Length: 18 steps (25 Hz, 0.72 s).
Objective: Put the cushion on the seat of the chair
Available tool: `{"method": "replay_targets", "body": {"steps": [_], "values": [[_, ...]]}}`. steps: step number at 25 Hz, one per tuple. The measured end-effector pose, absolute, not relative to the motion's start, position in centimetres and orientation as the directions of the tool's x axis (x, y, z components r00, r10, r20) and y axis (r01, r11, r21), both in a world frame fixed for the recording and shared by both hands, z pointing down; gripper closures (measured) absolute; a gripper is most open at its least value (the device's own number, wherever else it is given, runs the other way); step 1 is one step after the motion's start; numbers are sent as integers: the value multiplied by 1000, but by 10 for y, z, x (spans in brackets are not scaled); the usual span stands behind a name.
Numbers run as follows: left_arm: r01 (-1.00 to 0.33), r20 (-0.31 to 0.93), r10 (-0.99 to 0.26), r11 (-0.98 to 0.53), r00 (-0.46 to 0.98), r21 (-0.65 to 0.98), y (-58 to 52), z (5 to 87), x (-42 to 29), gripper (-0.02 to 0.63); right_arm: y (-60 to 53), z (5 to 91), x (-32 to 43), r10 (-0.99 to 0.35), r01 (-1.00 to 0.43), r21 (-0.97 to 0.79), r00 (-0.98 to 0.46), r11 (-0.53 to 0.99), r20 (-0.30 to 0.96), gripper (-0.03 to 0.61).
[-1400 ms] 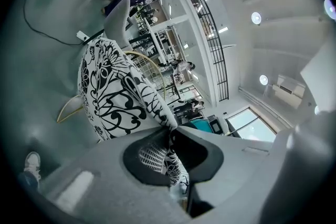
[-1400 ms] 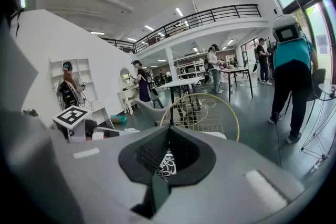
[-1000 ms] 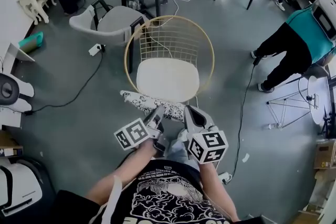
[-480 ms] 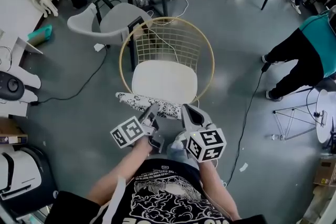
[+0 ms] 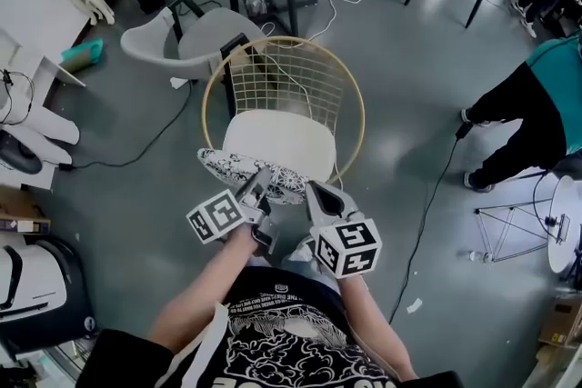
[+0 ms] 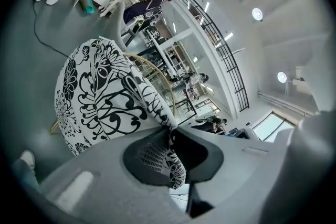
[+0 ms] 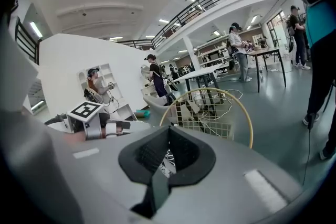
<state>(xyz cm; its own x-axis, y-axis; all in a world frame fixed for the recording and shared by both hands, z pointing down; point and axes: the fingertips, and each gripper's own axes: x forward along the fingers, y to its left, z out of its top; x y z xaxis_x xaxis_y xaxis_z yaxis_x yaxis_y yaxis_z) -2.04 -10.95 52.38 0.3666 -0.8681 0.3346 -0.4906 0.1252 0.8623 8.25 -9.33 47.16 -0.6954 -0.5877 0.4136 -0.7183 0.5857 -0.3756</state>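
One cushion (image 5: pixel 259 175) in the head view, patterned black on white, held at the front edge of the wire-backed chair (image 5: pixel 291 77). Seat (image 5: pixel 277 141) bare, so placing not yet done; cannot tell whether the cushion's far edge touches the seat. Two grippers, left gripper (image 5: pixel 257 189) and right gripper (image 5: pixel 312 193), side by side at the cushion's near edge. One grey chair (image 5: pixel 195 41) behind, no part of the task.

Left gripper view: same single cushion (image 6: pixel 100 97) filling the left half, its edge pinched tight between closed jaws, gold wire back just beyond.

Right gripper view: jaws closed on a patterned fold of the cushion (image 7: pixel 167 161), with the one wire back (image 7: pixel 210 110) near ahead.

Left to do, by judgement: carry forward over the seat, lower flat, release both grips.
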Motion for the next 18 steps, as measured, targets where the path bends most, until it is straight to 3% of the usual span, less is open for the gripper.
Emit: {"method": "replay_targets", "body": {"steps": [18], "values": [[-467,324,-852,109,410,878,-172,538,-17,588,-137,491,70,-577,-722,-387,-691,573,435,583]]}}
